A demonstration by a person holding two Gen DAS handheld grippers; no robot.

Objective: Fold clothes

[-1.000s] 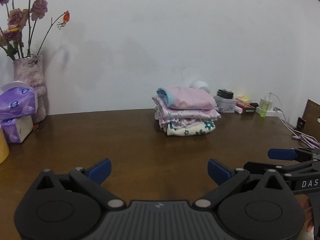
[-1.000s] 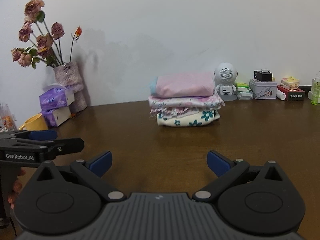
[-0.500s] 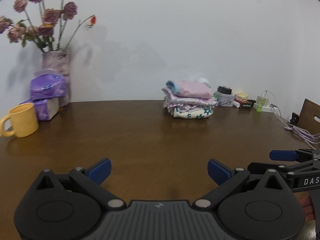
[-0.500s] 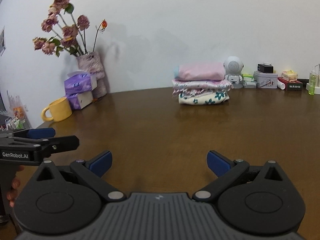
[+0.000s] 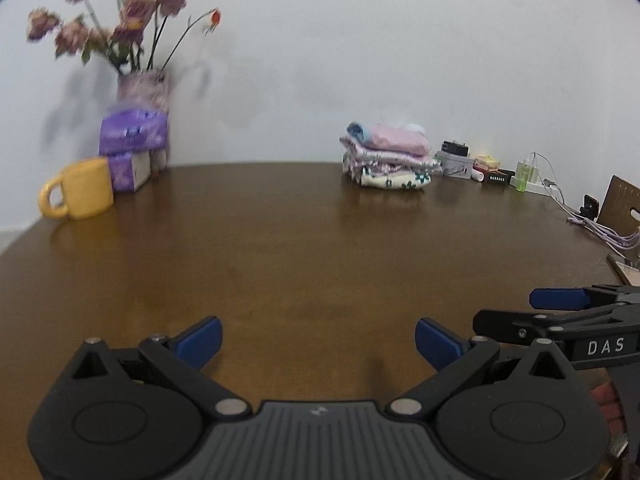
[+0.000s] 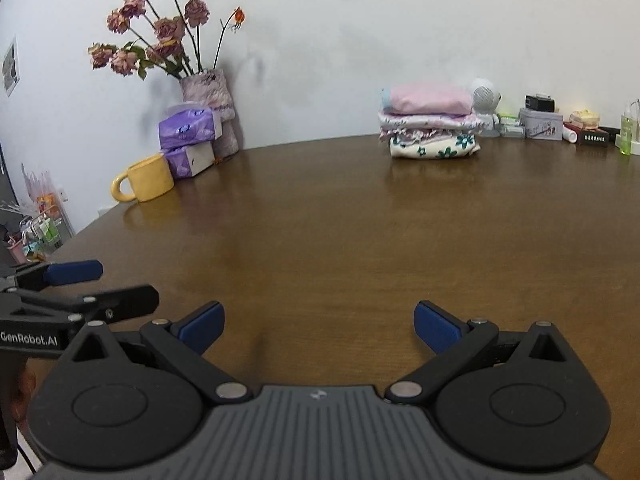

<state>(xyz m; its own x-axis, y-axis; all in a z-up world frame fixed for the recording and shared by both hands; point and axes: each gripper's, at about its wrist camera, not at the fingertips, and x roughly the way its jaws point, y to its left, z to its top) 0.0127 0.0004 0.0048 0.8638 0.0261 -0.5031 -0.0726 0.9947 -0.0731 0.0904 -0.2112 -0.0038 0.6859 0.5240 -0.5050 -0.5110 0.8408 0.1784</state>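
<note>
Blue-padded jaws stand wide apart on both the left gripper and the right gripper — each empty, hovering low and level side by side over the glossy brown wooden table. Far off by the wall sits the stack of folded clothes — soft pink on top, floral below.

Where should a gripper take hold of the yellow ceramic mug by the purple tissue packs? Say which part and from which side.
Probably the yellow ceramic mug is best held by its rim wall on the right, away from the handle. It stands upright with the loop handle pointing left and the purple tissue packs close behind, so come from above or front-right. The right gripper is open.
</note>
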